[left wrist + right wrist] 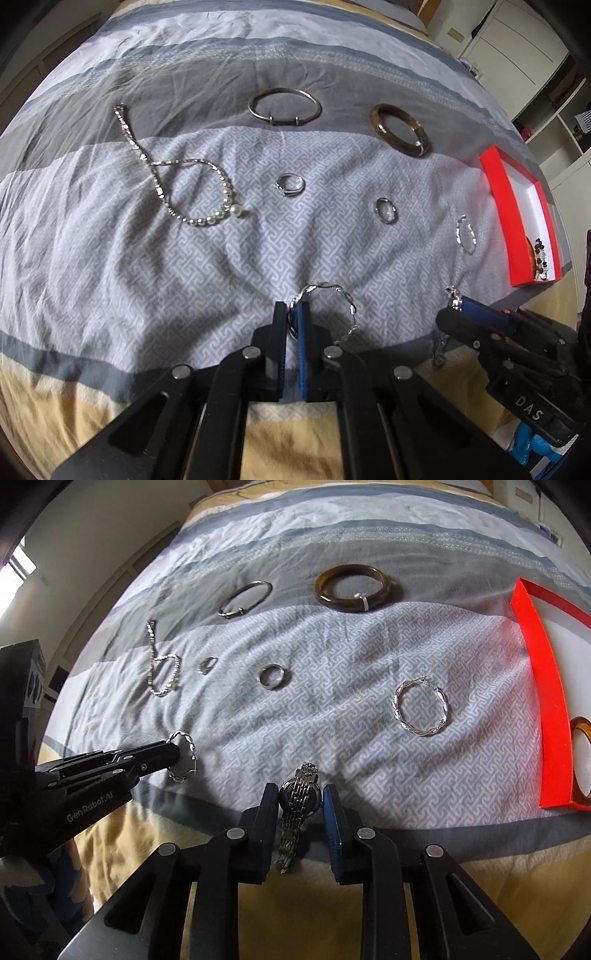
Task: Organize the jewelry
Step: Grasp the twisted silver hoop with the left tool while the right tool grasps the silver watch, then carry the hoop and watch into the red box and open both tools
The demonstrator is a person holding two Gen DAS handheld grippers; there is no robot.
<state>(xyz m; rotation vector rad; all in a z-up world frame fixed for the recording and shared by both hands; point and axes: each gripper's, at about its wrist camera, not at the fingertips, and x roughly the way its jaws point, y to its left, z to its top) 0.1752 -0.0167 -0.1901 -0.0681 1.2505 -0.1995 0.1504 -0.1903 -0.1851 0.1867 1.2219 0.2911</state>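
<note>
**Q:** what's in your grippers?

**Me:** My left gripper (293,314) is clamped on a twisted hoop (325,310) by its thin rim. My right gripper (301,801) has a watch (299,797) between its fingers, seemingly pinching the case, band dangling.

**Q:** risk?

**Me:** Hoop could swivel or slip out. Band might snag the bedspread (332,657) on the way to the red box (546,709) at my right. Its twin hoop (421,712) lies near that box.

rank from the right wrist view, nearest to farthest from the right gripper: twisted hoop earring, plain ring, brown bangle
From the right gripper:
1. twisted hoop earring, ahead to the right
2. plain ring, ahead, slightly left
3. brown bangle, farthest, near the grey stripe
</note>
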